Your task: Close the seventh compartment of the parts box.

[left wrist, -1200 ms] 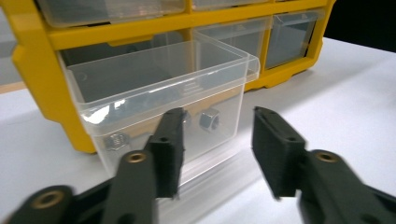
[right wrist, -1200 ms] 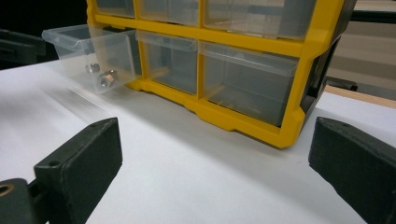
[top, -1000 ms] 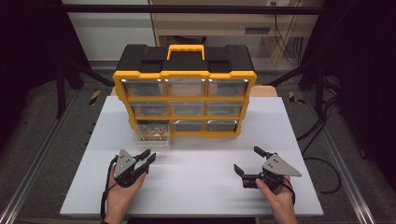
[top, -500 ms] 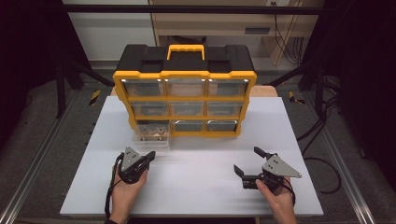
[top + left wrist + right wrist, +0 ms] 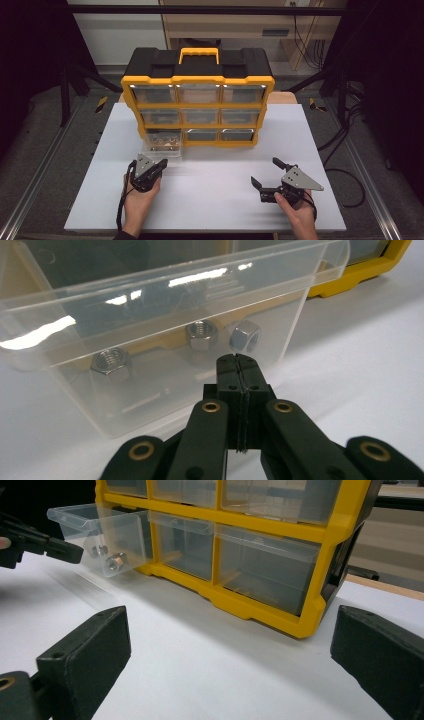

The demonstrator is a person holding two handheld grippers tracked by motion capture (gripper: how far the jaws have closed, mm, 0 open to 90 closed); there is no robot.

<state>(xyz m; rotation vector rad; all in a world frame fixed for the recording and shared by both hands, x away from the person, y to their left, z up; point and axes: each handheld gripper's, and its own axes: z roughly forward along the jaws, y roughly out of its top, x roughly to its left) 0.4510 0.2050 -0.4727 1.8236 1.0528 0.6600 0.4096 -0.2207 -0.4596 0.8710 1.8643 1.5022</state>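
A yellow and black drawer organizer [image 5: 197, 80] stands at the back of the white table. Its bottom-left clear drawer [image 5: 161, 145] is pulled out and holds steel nuts [image 5: 201, 335]. My left gripper [image 5: 161, 163] is shut with nothing between its jaws, its tips [image 5: 235, 361] just in front of the drawer's clear front wall [image 5: 150, 390]. My right gripper [image 5: 265, 171] rests open at the front right, well apart from the organizer [image 5: 325, 555]. Its view also takes in the pulled drawer [image 5: 107, 535] and the left gripper [image 5: 55, 549] beside it.
The white table top [image 5: 215, 200] has bare room between the two grippers and in front of the organizer. The other drawers [image 5: 242, 134] are pushed in. Dark floor and cables [image 5: 345, 145] lie beyond the table's right edge.
My left gripper has moved forward toward the pulled-out drawer, and its jaws have come together. The right gripper has stayed put.
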